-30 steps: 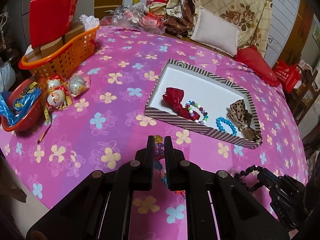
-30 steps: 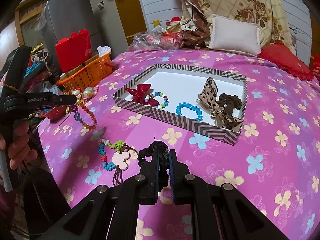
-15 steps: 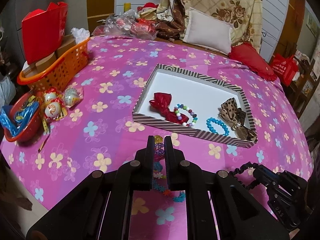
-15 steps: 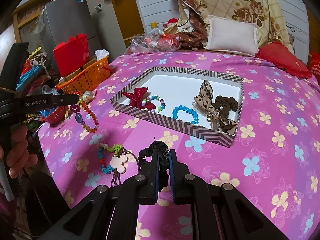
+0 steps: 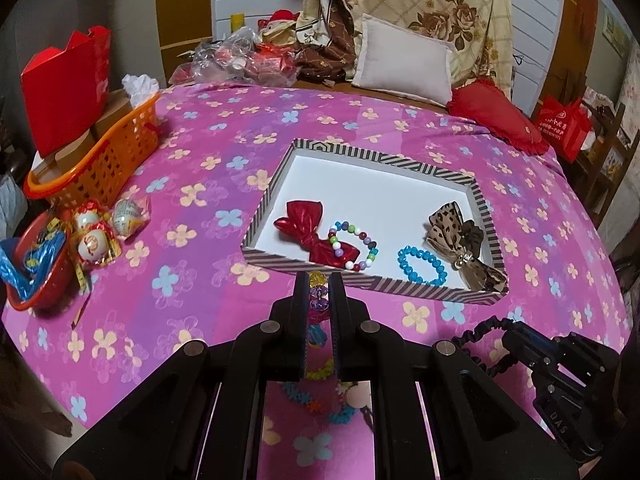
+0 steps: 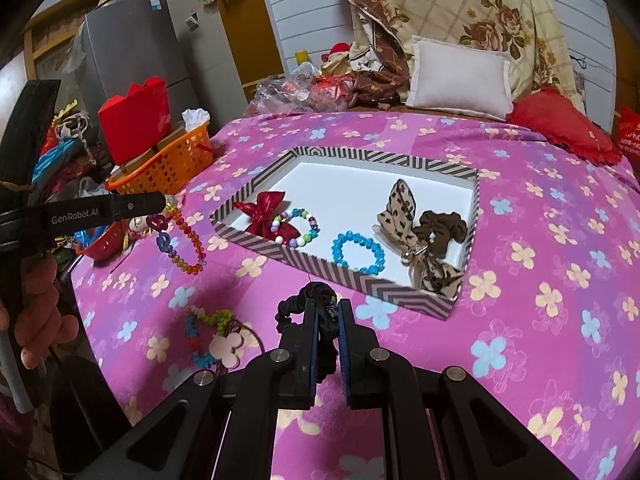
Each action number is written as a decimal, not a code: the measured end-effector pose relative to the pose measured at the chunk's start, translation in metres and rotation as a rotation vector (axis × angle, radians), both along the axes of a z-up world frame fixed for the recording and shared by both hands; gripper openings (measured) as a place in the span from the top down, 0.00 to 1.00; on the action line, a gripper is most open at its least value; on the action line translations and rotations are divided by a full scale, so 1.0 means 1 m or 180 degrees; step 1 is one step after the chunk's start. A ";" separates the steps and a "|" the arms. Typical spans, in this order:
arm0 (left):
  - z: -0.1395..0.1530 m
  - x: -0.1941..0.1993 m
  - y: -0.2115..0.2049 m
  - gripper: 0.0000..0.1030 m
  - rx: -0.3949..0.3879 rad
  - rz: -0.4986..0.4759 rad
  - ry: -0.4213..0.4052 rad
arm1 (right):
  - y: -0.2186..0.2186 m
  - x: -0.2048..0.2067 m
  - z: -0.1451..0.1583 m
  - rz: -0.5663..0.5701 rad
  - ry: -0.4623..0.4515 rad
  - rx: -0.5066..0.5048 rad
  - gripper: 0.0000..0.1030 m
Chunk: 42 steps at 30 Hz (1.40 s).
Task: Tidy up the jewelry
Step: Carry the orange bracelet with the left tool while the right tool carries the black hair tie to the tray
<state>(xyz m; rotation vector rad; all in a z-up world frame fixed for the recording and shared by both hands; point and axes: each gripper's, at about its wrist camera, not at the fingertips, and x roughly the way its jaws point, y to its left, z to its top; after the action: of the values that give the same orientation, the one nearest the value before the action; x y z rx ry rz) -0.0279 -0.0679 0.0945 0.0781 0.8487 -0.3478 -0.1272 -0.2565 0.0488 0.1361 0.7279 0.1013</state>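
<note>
The left gripper (image 5: pixel 319 280) pinched a beaded bracelet (image 6: pixel 182 236) at the striped tray's (image 5: pixel 372 282) six o'clock, while the right gripper (image 6: pixel 328 308) clamped a black scrunchie (image 6: pixel 320 296).

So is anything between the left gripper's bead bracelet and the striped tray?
Nothing visible blocks it. The left gripper holds the bead bracelet lifted above bare blanket just short of the striped tray; only the tray's low near wall lies between.
</note>
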 end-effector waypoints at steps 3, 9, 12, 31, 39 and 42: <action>0.002 0.005 -0.006 0.92 0.0009 -0.0014 -0.0006 | -0.003 0.003 0.001 -0.0014 -0.0004 0.0002 0.92; 0.004 0.012 -0.018 0.92 0.0009 -0.0050 -0.0002 | -0.008 0.009 0.002 -0.0032 0.0000 0.0012 0.92; 0.004 0.015 -0.023 0.92 0.0011 -0.0070 0.0007 | -0.010 0.012 0.003 -0.0041 -0.0003 0.0007 0.92; 0.019 0.054 -0.045 0.92 -0.0021 -0.0055 -0.0032 | -0.037 0.055 0.017 -0.0148 -0.0020 0.0134 0.92; 0.007 0.082 -0.062 0.92 -0.0048 -0.0012 0.0072 | -0.039 0.083 0.009 -0.0168 0.0050 0.0168 0.92; -0.001 0.090 -0.073 0.92 -0.0071 -0.0055 0.0146 | -0.038 0.095 0.000 -0.0169 0.0110 0.0172 0.92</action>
<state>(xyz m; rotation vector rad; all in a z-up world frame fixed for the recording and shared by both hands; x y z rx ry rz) 0.0620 -0.1412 0.0938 0.0570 0.8899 -0.3763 -0.0319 -0.2944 0.0483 0.2093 0.7557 0.0681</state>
